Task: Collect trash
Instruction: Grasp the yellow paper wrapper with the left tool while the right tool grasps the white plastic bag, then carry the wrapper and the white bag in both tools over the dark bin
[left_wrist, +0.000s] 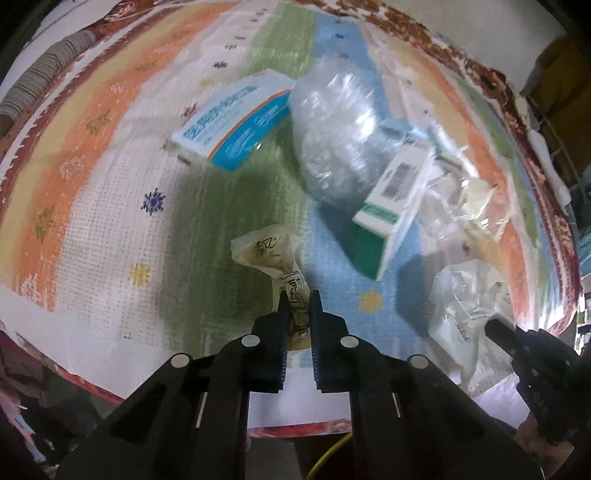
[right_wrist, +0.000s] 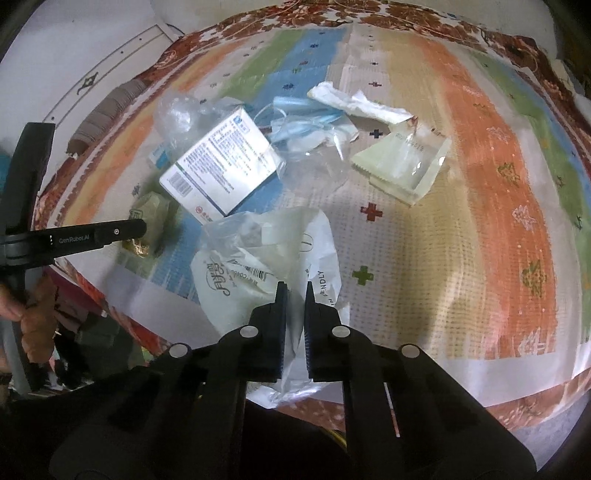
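A striped woven cloth (right_wrist: 480, 184) covers the surface, with the trash heaped near its front edge, within reach of both hands. The right hand-held gripper (right_wrist: 294, 291) is pinched onto the white plastic bag (right_wrist: 258, 273), probably the collecting sack. The left hand-held gripper (left_wrist: 298, 299) is clamped on a small printed wrapper (left_wrist: 273, 258), likely bound for that bag.

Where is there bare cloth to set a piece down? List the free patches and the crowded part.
Free: the orange and white stripes right of the pale green packet, and the white stripe left of the blue box. Crowded: around the white box and plastic bag.
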